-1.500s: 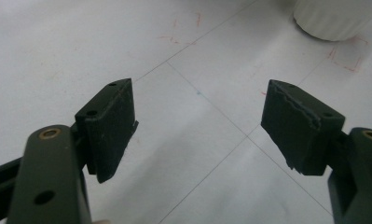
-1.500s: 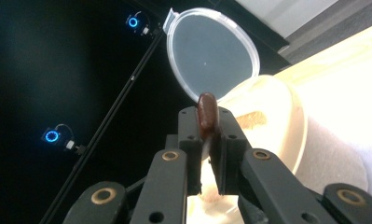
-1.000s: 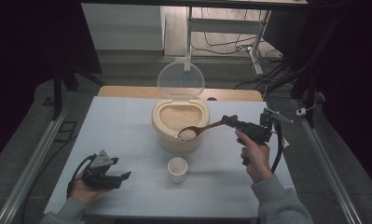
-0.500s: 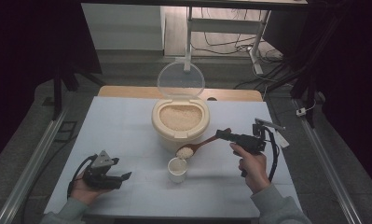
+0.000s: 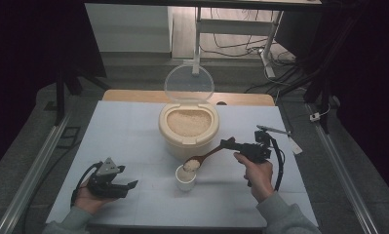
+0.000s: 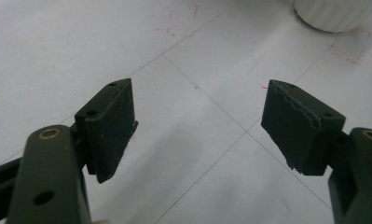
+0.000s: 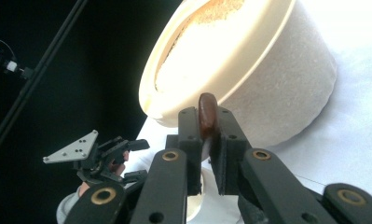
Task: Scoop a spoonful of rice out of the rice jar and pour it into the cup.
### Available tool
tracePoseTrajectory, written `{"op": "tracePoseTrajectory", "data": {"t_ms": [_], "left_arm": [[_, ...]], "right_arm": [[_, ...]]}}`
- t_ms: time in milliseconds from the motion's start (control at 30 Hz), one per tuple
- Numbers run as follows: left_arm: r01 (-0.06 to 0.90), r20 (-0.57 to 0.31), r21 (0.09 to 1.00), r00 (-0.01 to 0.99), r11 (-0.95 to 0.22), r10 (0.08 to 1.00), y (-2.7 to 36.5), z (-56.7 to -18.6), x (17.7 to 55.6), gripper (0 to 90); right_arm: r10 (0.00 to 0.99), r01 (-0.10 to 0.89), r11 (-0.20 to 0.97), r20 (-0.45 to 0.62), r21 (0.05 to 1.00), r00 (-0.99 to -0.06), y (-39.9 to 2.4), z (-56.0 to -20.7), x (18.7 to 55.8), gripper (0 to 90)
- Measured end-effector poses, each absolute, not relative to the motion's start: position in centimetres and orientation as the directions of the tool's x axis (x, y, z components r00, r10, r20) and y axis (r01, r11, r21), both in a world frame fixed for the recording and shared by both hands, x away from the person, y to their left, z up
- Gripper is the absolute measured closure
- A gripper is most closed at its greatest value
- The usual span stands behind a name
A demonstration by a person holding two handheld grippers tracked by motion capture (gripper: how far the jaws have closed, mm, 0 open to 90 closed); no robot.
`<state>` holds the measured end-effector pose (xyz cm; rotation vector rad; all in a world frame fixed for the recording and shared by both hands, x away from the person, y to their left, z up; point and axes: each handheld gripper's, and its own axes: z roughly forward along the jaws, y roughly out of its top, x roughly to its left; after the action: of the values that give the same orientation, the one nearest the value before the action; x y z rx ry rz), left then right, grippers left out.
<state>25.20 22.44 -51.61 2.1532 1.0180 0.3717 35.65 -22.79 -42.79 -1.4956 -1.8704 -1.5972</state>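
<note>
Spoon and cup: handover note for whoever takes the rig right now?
Right gripper: shut on the wooden spoon, whose bowl, heaped with rice, sits just over the small white cup.
Left gripper: open, holding nothing, low over the table to the cup's left.
Rice container: behind the cup, clear lid standing open, rice inside.
Done: a scoop of rice is out of the container and at the cup.
Left: tip the scoop into the cup. How full the cup is cannot be told; the spoon hides it.

White table (image 5: 133,126) — container (image 5: 188,127), cup (image 5: 185,178)
</note>
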Motion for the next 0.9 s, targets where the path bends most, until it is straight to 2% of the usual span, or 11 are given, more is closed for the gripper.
{"op": "tracePoseTrajectory", "data": {"t_ms": [333, 633, 900], "left_arm": [[0.554, -0.039, 0.708, 0.649, -0.437, 0.76, 22.4, -51.6, 25.2, 25.0], [0.556, -0.038, 0.706, 0.649, -0.439, 0.76, 22.4, -51.7, 25.2, 25.1], [0.556, -0.037, 0.707, 0.648, -0.438, 0.761, 22.4, -51.7, 25.2, 25.1]], "right_arm": [[0.56, 0.753, -0.083, 0.656, 0.653, -0.507, -22.0, -42.3, 34.9, 83.0], [0.565, 0.619, 0.004, 0.509, 0.785, -0.649, -21.4, -41.2, 33.4, 83.0], [0.549, 0.611, -0.014, 0.517, 0.791, -0.657, -21.9, -41.1, 33.3, 83.0]]}}
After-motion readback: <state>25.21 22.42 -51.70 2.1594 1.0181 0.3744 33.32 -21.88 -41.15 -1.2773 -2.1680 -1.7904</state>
